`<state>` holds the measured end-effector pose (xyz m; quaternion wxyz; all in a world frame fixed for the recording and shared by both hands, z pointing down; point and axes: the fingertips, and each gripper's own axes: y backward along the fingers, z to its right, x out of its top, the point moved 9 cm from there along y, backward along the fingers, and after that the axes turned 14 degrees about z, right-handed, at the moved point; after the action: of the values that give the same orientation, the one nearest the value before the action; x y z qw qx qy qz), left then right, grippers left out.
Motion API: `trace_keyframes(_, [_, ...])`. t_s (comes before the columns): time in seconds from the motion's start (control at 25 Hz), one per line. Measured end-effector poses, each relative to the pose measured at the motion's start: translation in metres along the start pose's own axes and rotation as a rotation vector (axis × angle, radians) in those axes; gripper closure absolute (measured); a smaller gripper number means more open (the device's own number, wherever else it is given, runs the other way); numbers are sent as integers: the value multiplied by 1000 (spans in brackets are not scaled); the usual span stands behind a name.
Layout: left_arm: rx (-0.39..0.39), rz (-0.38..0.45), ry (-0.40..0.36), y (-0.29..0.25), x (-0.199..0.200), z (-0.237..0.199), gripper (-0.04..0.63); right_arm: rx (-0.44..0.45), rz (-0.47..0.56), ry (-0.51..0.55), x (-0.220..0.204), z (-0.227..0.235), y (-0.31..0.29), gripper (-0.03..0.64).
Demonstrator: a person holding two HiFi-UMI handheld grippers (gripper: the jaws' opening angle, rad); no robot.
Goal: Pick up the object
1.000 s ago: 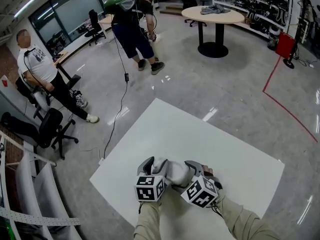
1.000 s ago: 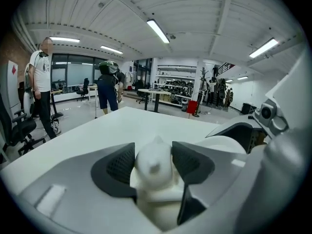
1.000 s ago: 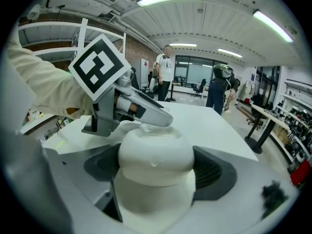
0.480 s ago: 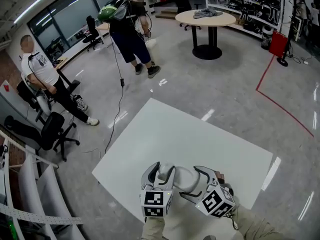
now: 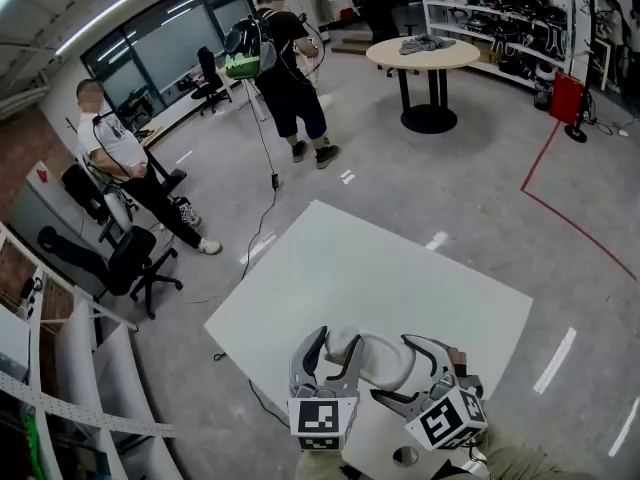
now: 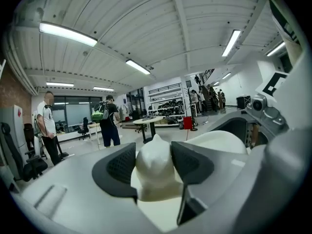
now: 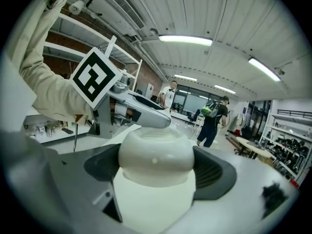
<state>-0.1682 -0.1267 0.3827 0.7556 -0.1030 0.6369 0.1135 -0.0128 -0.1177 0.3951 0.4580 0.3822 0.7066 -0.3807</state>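
The object (image 5: 375, 358) is white and rounded, with a narrow end and a bulbous end, and hangs over the white board (image 5: 400, 268) on the floor. My left gripper (image 5: 333, 353) is shut on its narrow end. In the left gripper view the object (image 6: 153, 179) sits pinched between the dark pads (image 6: 117, 167) of the left gripper (image 6: 153, 160). My right gripper (image 5: 405, 373) is shut on the bulbous end. In the right gripper view the object (image 7: 156, 152) fills the right gripper (image 7: 156, 172), touching both pads.
A person with a green backpack (image 5: 285, 68) stands beyond the board, and a cable (image 5: 262, 218) trails from there. Another person (image 5: 115, 153) sits at the left beside an office chair (image 5: 130, 258). A round table (image 5: 425, 53) and shelves (image 5: 500, 8) stand far back. Red tape (image 5: 560, 208) marks the floor at the right.
Both grippers, still holding the white object, have slid toward the bottom of the head view and slightly right. The person with the backpack has straightened up from bending.
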Motion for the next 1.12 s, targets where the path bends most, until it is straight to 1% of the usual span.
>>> trace_keyframes(0.16, [28,25,-41,13,20,12,360,14,50,23,12,-4,17,161])
trace_keyframes(0.32, [66,47,-39,25,30,23,360,31,75,61,18,-8,30,161])
trace_keyframes(0.44, [76,63,-38,29,36,32,360,25,92,70,19,-9,41,161])
trace_keyframes(0.64, [60,84,-27,46,45,45,359,-10,91,89,29,-26,60,161])
trace_keyframes(0.92, [-36,122,-47,92,70,71,359,-97,95,95,55,-74,104,161])
trace_keyframes(1.12, [-61,149,-73,128,85,85,357,-141,114,104,71,-110,126,161])
